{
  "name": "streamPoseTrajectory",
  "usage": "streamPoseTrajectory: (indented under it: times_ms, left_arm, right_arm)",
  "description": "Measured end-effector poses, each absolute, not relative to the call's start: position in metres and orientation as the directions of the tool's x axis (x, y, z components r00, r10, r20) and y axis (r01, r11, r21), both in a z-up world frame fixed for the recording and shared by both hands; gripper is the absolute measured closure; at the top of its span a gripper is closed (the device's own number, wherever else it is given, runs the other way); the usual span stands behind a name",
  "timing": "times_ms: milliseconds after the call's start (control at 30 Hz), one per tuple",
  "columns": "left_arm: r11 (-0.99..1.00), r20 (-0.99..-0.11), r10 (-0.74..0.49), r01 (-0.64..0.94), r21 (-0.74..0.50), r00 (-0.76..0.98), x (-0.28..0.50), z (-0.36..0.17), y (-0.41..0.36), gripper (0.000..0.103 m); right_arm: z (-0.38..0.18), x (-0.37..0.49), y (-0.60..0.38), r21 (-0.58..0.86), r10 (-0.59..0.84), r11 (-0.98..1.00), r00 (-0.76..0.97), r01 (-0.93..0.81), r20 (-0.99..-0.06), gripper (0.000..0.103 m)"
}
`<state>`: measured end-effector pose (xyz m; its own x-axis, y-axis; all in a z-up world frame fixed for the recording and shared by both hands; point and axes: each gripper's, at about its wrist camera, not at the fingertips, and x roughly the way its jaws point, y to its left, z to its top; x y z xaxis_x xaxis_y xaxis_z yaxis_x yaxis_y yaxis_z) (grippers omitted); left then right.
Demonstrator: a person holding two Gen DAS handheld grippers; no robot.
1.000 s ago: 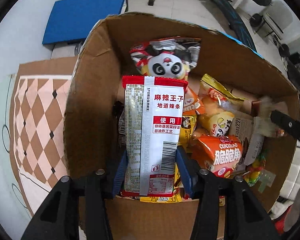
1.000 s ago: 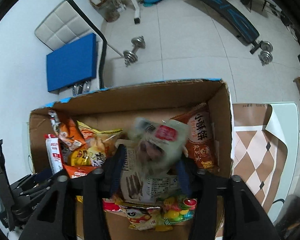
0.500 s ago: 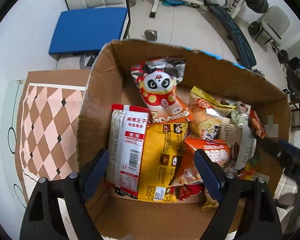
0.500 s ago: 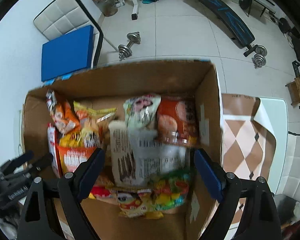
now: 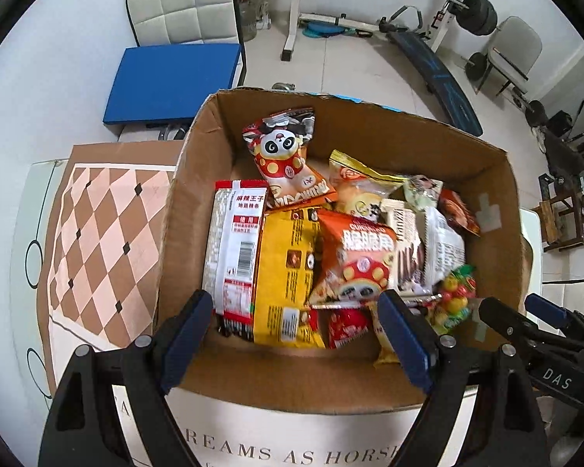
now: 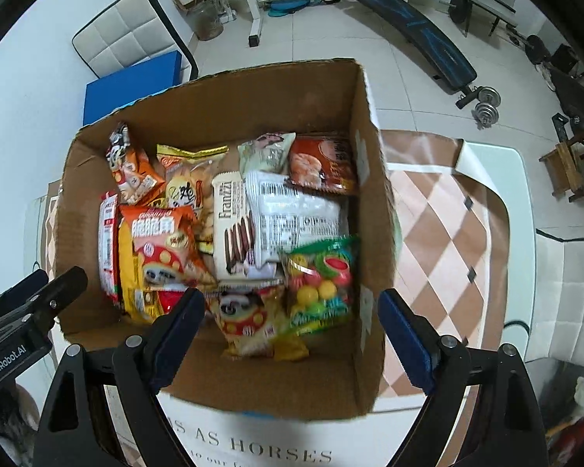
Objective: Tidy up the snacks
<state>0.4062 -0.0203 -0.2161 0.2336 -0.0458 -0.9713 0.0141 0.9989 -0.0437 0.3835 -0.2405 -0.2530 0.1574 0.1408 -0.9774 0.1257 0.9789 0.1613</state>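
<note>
Inside the corrugated cardboard box (image 5: 373, 136), glossy crinkled snack packets (image 5: 284, 272) lie.

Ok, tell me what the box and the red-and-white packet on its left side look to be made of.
Box: plain brown corrugated cardboard, matte, going by its ragged torn rim.
Red-and-white packet: probably thin plastic film, glossy, with printed text, a barcode and crimped sealed ends; a foil lining cannot be ruled out.
</note>
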Motion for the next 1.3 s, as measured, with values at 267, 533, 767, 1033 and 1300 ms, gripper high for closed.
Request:
streamPoseTrajectory:
  times_ms: [267,533,767,1033,1300]
  left_arm:
    - [0.998,-0.943,-0.057,0.022,-0.053,0.326,0.364,-0.175,-0.023,0.016]
    - [0.998,-0.902,-0.055,0.056,-0.034,0.427,0.298,-0.129,-0.027,0.016]
    - [0.996,-0.879,-0.069,0.085,-0.033,0.471,0.241,-0.103,-0.028,0.016]
    - [0.996,-0.836,-0.045,0.094,0.008,0.548,0.184,-0.068,-0.026,0.016]
    - [0.993,-0.809,-0.068,0.118,0.001,0.583,0.144,-0.040,-0.021,0.016]
  right_arm:
    - [-0.208,0.343,-0.242,0.173,0.140,0.977,0.234,0.127,-0.962,0.010]
    - [-0.151,0.278,-0.242,0.153,0.105,0.982,0.356,0.111,-0.928,0.010]
    - [-0.117,0.215,-0.240,0.136,0.087,0.986,0.414,0.092,-0.906,0.010]
    - [-0.086,0.149,-0.239,0.153,0.090,0.983,0.459,0.103,-0.884,0.010]
    - [-0.040,0.093,-0.231,0.153,0.090,0.985,0.514,0.081,-0.853,0.010]
